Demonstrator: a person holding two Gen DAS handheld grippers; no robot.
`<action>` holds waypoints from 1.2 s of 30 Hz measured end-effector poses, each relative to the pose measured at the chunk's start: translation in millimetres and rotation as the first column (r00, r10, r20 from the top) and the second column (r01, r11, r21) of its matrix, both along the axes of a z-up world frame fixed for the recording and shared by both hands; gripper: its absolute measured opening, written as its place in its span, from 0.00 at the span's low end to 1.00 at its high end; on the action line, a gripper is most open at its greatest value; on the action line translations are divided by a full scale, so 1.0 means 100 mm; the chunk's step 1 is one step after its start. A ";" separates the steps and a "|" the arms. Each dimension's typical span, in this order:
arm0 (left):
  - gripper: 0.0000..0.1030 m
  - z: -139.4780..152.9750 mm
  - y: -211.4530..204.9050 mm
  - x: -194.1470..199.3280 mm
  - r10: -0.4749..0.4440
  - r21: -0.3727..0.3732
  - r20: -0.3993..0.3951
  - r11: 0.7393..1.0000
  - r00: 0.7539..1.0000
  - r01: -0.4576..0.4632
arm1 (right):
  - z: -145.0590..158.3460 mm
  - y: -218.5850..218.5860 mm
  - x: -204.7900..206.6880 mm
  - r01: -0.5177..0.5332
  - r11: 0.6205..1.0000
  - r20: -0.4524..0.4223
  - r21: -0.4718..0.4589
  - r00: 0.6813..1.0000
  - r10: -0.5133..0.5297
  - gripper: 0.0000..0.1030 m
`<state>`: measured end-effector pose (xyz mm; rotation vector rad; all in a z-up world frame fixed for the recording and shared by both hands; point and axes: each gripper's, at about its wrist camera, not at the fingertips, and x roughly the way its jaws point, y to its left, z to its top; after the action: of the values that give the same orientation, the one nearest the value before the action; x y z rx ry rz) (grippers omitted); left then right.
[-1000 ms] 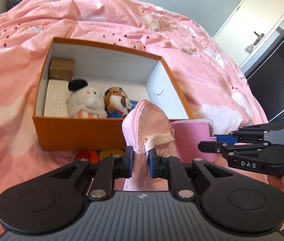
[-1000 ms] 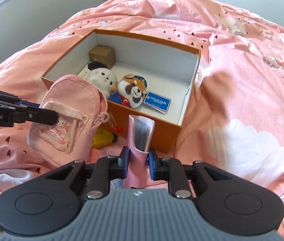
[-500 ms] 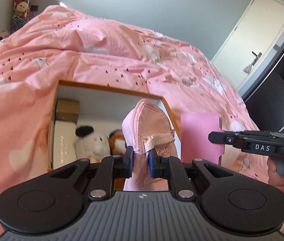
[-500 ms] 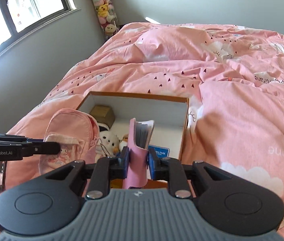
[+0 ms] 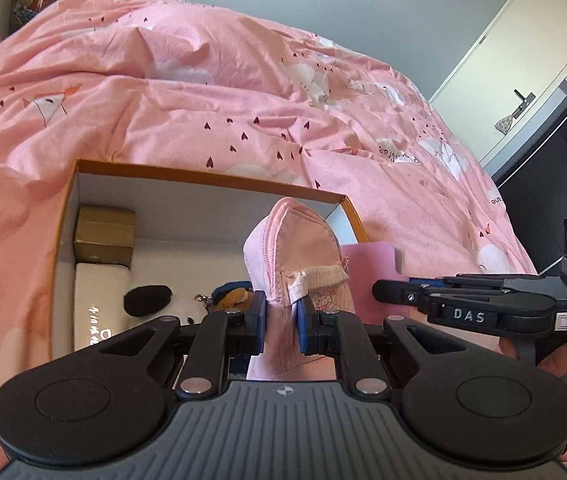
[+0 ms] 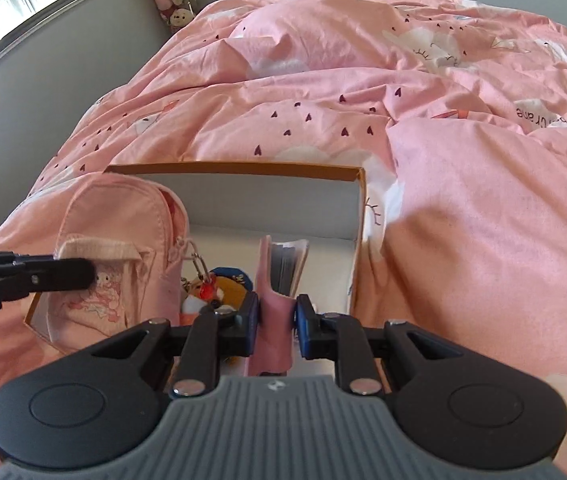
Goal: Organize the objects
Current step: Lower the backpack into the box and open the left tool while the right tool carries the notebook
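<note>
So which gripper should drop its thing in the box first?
Probably the right gripper: its pink notebook hangs over bare floor of the orange box. The left gripper's backpack hangs above the plush toys.

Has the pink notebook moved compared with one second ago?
Yes. The pink notebook, clamped in the right hand-held gripper, came forward from in front of the orange box to above its open inside.

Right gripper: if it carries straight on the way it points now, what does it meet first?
Probably the inside of the orange box. The right gripper, shut on the pink notebook, aims over the near edge toward the white far wall; nothing else shows in that line. The plush toys sit left of it. Depth is uncertain.
</note>
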<state>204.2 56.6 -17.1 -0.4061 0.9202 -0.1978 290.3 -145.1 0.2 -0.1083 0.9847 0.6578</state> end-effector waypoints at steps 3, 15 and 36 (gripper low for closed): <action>0.16 -0.16 -0.10 0.12 -0.022 -0.028 -0.042 0.999 0.999 0.021 | 0.12 -0.10 0.04 0.020 1.000 0.034 0.009 0.999 -0.020 0.20; 0.16 -0.77 -0.50 0.43 -0.087 -0.052 -0.223 0.996 0.971 0.078 | 0.30 -0.22 0.06 -0.006 1.000 0.100 -0.019 0.995 0.008 0.20; 0.31 -0.53 -0.14 0.32 -0.014 -0.002 -0.185 1.000 0.983 0.014 | -0.10 -0.11 0.17 -0.057 0.995 -0.138 0.076 0.988 0.068 0.20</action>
<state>235.9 42.5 -70.4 -0.4237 1.1065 -0.1747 307.2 -156.1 -10.3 -0.0295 1.0947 0.7659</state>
